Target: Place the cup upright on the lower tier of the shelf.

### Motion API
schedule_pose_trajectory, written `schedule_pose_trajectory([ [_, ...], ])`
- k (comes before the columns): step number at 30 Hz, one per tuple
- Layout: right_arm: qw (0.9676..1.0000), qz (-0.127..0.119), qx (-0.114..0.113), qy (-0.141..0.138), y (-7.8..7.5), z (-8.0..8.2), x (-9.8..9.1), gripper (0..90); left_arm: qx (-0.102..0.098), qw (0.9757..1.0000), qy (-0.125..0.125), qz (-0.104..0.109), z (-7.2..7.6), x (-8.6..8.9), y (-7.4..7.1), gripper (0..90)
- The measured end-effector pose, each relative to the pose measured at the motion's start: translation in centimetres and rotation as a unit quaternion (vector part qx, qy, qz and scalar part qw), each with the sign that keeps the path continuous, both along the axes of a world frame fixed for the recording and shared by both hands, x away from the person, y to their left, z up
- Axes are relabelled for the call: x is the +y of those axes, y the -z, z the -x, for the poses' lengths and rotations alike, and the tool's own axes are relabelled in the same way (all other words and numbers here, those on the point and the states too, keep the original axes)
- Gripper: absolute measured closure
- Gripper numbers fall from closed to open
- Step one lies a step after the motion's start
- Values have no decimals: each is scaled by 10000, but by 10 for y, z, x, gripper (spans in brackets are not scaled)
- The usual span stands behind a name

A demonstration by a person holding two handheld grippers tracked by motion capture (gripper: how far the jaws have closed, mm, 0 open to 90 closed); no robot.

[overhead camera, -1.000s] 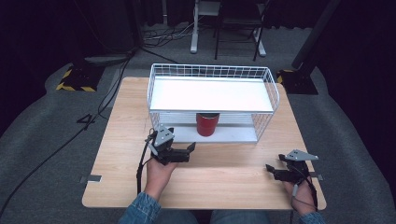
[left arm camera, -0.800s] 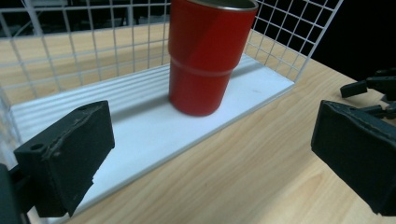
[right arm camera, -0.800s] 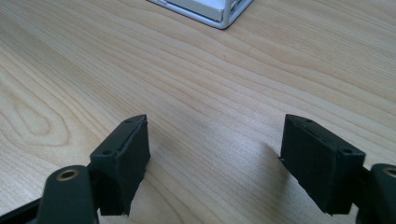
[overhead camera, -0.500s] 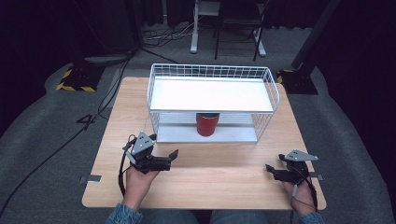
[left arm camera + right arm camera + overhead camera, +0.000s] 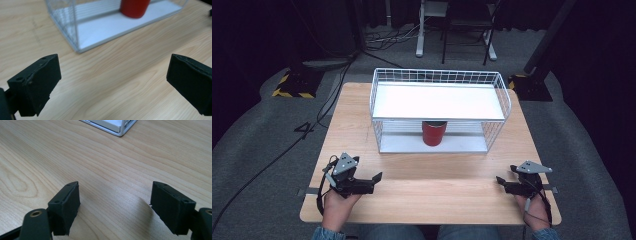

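Here, at the lower left of the high view, the left gripper (image 5: 373, 180) rests near the front edge of the light wooden table (image 5: 447, 182), held by a hand (image 5: 339, 205) with a denim cuff at the bottom edge. Its jaws stand wide apart and hold nothing; in the left gripper view the two black pads sit at the far left and far right of the frame with bare wood grain between them.

In the centre of the high view stands the white wire-mesh rack with a flat white top shelf and a white base panel (image 5: 439, 102). A red cylindrical cup (image 5: 434, 133) stands upright on the base panel, under the top shelf, near the middle of the rack's front opening. In the left gripper view the cup (image 5: 135, 7) appears at the upper centre, cut off by the top edge, inside the rack (image 5: 100, 30).

At the lower right of the high view, the right gripper (image 5: 504, 183) lies near the table's front right corner, held by the other hand (image 5: 537, 212). Its jaws are spread apart and empty; the right gripper view shows open wood between them and a rack corner (image 5: 117, 127) at the top.
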State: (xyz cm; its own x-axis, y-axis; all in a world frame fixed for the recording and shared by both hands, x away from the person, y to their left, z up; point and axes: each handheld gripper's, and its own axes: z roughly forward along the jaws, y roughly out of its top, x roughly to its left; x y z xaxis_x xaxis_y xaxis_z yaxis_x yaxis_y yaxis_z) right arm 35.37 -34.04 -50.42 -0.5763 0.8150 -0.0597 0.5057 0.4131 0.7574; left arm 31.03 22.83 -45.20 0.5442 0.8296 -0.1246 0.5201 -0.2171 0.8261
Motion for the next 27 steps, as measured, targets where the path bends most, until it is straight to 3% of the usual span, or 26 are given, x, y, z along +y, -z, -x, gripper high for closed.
schedule_pose_trajectory([
  [1,10000,-5,3,-7,0,0,0,244,93,9999,-70,-3,1,9,5,0],
  [6,10000,-4,5,4,0,0,0,242,320,9994,-147,19,1,21,15,0],
  [7,10000,-1,2,0,0,0,0,242,441,9989,-129,-94,0,24,20,0],
  [12,10000,-6,16,14,0,0,0,241,623,9975,-162,-295,0,28,29,0],
  [19,10000,-9,12,9,0,0,0,241,902,9952,-236,-279,-3,30,37,0],
  [23,10000,-8,18,6,0,0,0,241,1020,9938,-229,-387,-4,29,40,0],
  [27,10000,-4,5,3,0,0,0,241,1254,9904,-217,-546,-7,26,46,0],
])
